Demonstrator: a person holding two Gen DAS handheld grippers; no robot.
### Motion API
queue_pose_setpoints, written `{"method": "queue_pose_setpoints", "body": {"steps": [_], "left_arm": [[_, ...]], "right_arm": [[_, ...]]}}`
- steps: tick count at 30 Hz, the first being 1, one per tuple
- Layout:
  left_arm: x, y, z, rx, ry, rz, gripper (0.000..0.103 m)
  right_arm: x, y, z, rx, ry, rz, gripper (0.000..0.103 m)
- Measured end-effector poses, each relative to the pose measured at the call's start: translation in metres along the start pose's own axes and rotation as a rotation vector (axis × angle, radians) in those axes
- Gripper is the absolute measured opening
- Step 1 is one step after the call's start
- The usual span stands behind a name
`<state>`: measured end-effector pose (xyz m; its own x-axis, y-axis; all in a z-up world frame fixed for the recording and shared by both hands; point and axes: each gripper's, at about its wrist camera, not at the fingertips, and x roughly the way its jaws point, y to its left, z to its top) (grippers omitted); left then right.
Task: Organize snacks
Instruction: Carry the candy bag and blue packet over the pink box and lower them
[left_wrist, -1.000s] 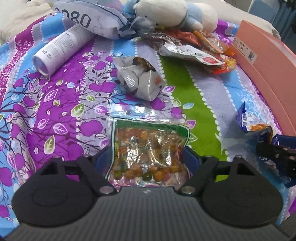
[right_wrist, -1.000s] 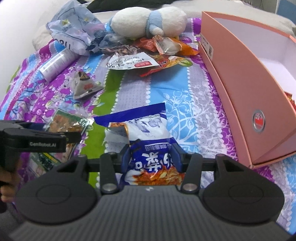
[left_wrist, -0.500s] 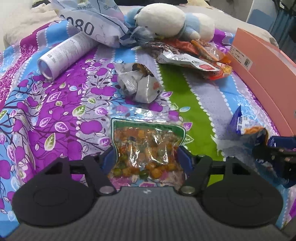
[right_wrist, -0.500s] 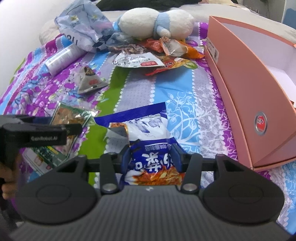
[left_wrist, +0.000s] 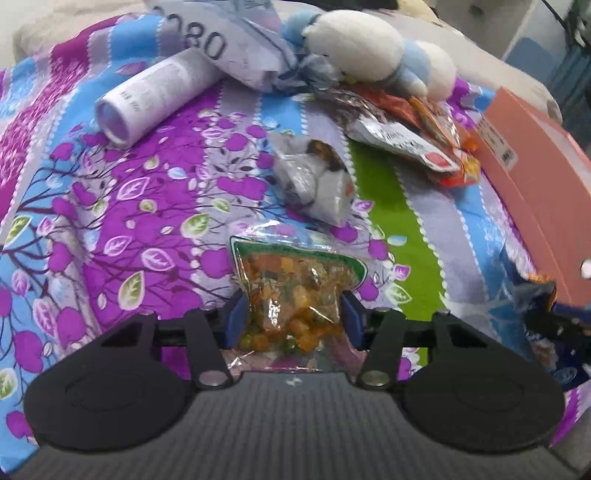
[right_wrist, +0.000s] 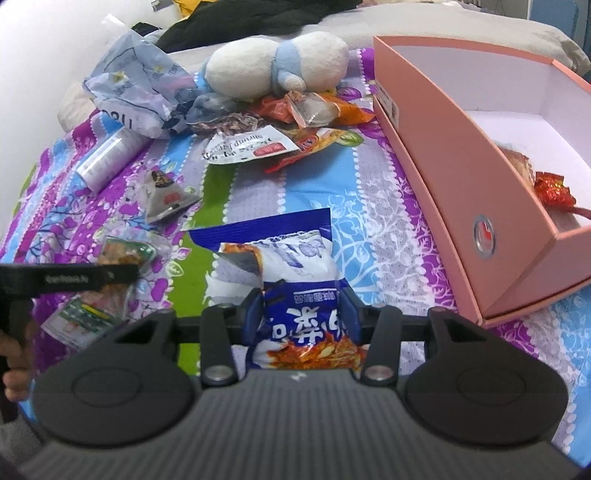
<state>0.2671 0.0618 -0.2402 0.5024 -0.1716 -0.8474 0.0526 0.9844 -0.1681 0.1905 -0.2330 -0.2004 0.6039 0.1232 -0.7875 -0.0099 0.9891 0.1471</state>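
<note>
My left gripper (left_wrist: 293, 319) is shut on a clear green-edged bag of mixed snacks (left_wrist: 295, 291) and holds it above the bedspread. My right gripper (right_wrist: 301, 312) is shut on a blue and white snack bag (right_wrist: 291, 280), lifted off the bed. The open pink box (right_wrist: 461, 162) stands to the right, with a red-wrapped snack (right_wrist: 552, 188) inside. The left gripper and its bag (right_wrist: 118, 254) show at the left of the right wrist view. A grey triangular packet (left_wrist: 316, 184) lies ahead of the left gripper.
A pile of snack packets (right_wrist: 280, 133) lies at the back by a white and blue plush toy (right_wrist: 277, 66). A white tube (left_wrist: 155, 98) and a crumpled mailer bag (left_wrist: 229, 40) lie at the back left. The box wall (left_wrist: 535, 177) stands to the right.
Both grippers have lifted with their bags; the left jaws have closed in, pinching its bag. The right gripper has risen and now looks into the pink box.
</note>
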Motion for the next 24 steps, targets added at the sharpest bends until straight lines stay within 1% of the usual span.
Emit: {"method": "queue_pose_setpoints", "body": {"steps": [3, 6, 12, 18, 21, 24], "left_arm": [[-0.008, -0.003, 0.0, -0.01, -0.007, 0.008, 0.057], [-0.019, -0.015, 0.001, -0.011, -0.019, 0.012, 0.057], [-0.054, -0.044, 0.01, -0.007, -0.07, -0.001, 0.057], [-0.093, -0.077, 0.04, 0.021, -0.15, -0.031, 0.057], [-0.112, -0.095, 0.062, 0.024, -0.195, -0.067, 0.057], [-0.131, -0.12, 0.086, 0.047, -0.251, -0.1, 0.057]], "right_arm": [[-0.004, -0.002, 0.0, 0.008, -0.004, 0.008, 0.047], [-0.009, -0.002, 0.003, 0.002, -0.002, 0.014, 0.046], [-0.033, -0.006, 0.019, 0.018, -0.05, 0.041, 0.045], [-0.064, -0.005, 0.045, 0.015, -0.119, 0.055, 0.045], [-0.082, -0.007, 0.062, 0.019, -0.161, 0.063, 0.045], [-0.101, -0.01, 0.081, 0.004, -0.218, 0.051, 0.045]]}}
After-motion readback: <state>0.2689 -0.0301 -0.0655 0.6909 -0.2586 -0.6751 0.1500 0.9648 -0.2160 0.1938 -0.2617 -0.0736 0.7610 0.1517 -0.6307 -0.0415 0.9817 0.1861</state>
